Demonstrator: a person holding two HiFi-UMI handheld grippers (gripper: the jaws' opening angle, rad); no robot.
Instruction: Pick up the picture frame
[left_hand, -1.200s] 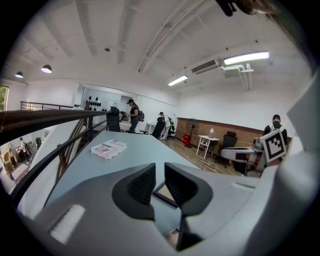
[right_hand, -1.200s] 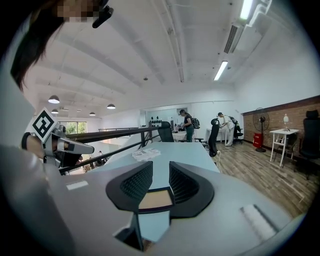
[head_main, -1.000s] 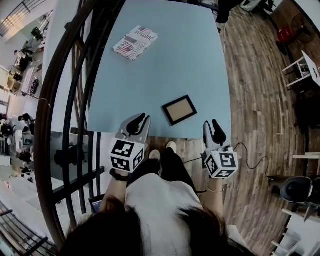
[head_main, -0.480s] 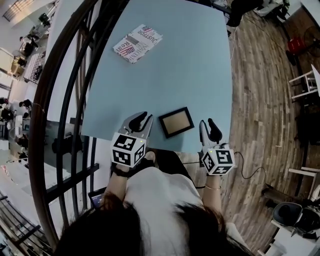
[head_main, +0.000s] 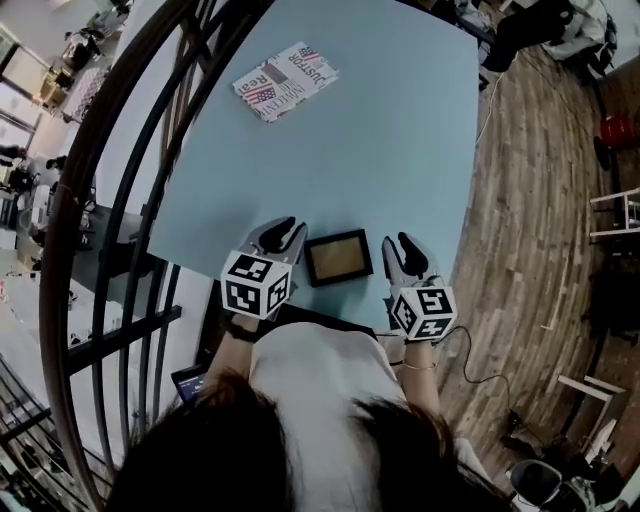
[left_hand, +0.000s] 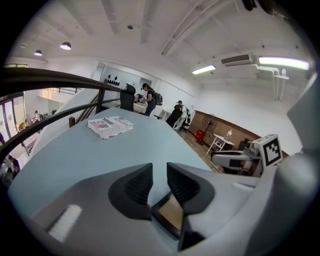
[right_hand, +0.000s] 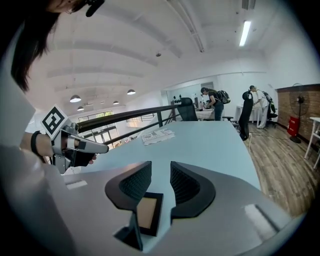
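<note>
While L gripper, R gripper jaws gape empty, pic frame on blue table, wood floor.

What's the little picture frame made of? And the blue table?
The small dark rectangular picture frame looks like matte black wood or plastic, I can't tell which, around a tan, cardboard-like panel. The pale blue table looks like smooth laminate or painted board: flat, one even colour, no grain.

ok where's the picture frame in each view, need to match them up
head view: picture frame lower centre, by the table's near edge
left gripper view: bottom centre, partly hidden
right gripper view: bottom, left of centre
shared landmark: folded newspaper at the far end
</note>
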